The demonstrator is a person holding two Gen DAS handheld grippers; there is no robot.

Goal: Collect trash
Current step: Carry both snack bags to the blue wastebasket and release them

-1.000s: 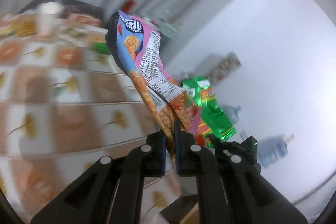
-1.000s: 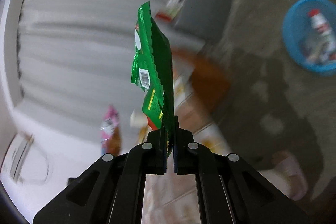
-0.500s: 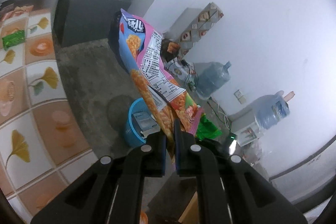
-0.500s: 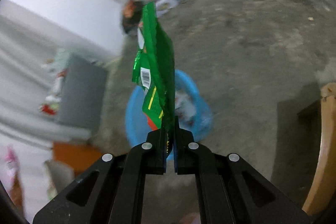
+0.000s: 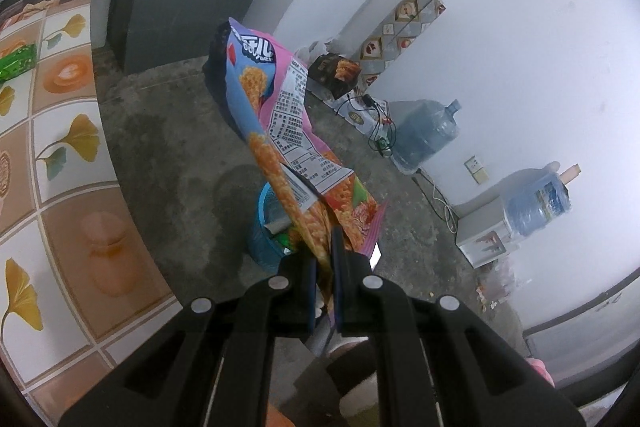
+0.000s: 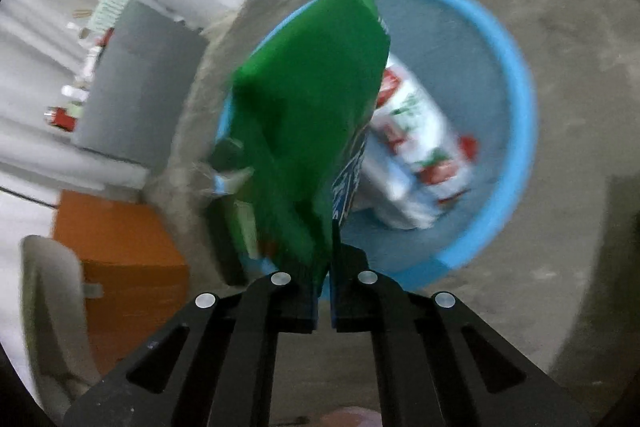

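My left gripper (image 5: pixel 323 259) is shut on a pink and blue snack bag (image 5: pixel 280 131), held upright above the floor. Behind the bag stands a blue bin (image 5: pixel 260 239) on the concrete floor. My right gripper (image 6: pixel 324 267) is shut on a green snack bag (image 6: pixel 316 115), held right over the same blue bin (image 6: pixel 516 99). Inside the bin lies a white and red wrapper (image 6: pixel 416 155). Another green wrapper (image 5: pixel 16 61) lies on the tiled table at far left.
The tiled table (image 5: pixel 52 163) edges the left. A grey cabinet (image 5: pixel 176 15) with clutter stands behind, water jugs (image 5: pixel 424 131) and boxes line the white wall. An orange box (image 6: pixel 120 259) and a pale chair (image 6: pixel 48 307) stand left of the bin.
Both grippers swung away from the table toward the floor. The right gripper came much closer to the blue bin, and its green bag now hangs over the bin's opening.
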